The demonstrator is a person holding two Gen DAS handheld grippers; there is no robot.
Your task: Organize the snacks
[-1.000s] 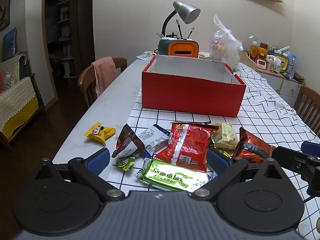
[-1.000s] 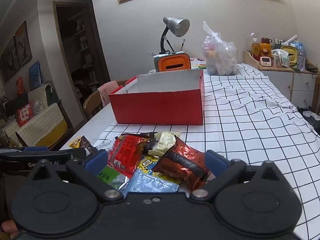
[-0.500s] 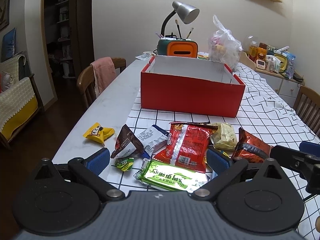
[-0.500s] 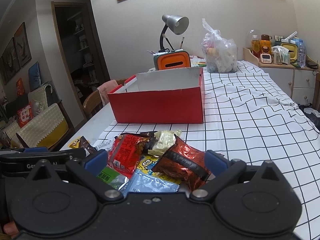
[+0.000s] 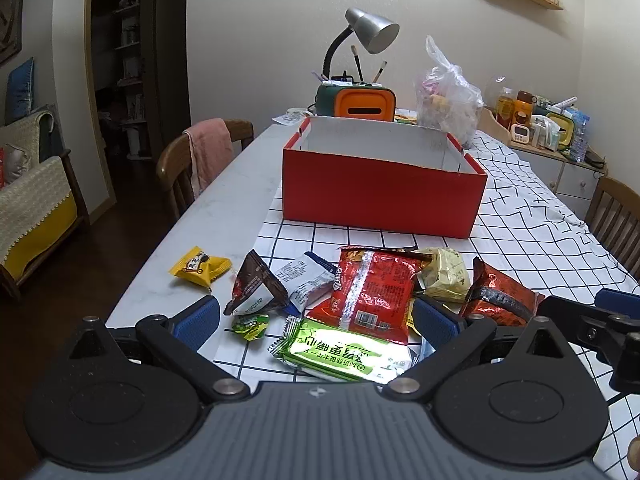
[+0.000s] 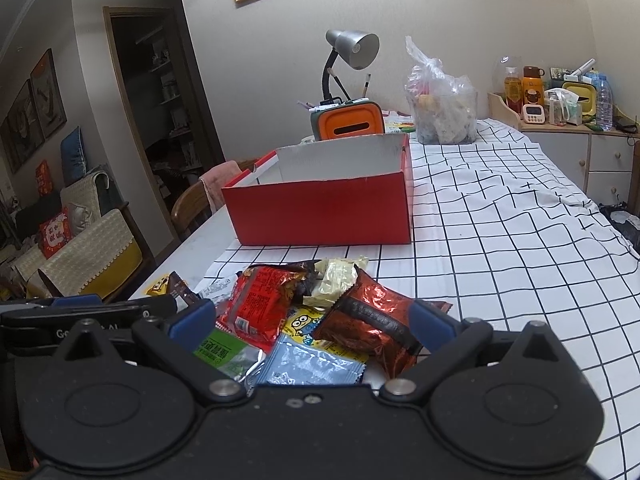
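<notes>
An open red box (image 5: 382,196) stands on the checked cloth, also in the right wrist view (image 6: 324,208). Before it lies a pile of snack packets: a red bag (image 5: 370,288), a green bar (image 5: 346,350), a dark red foil bag (image 5: 500,300) (image 6: 370,324), a pale yellow packet (image 5: 444,274), a brown packet (image 5: 252,288), a yellow packet (image 5: 200,268) off to the left. My left gripper (image 5: 316,322) is open above the green bar. My right gripper (image 6: 312,324) is open, jaws either side of the dark red bag and a blue packet (image 6: 310,366).
A desk lamp (image 5: 368,32), an orange-green organiser (image 5: 356,100) and a filled plastic bag (image 5: 446,96) stand behind the box. Wooden chairs (image 5: 180,164) flank the table. A sideboard with bottles (image 6: 560,100) is at the right.
Both grippers have shifted very slightly; the packets and the box have not moved.
</notes>
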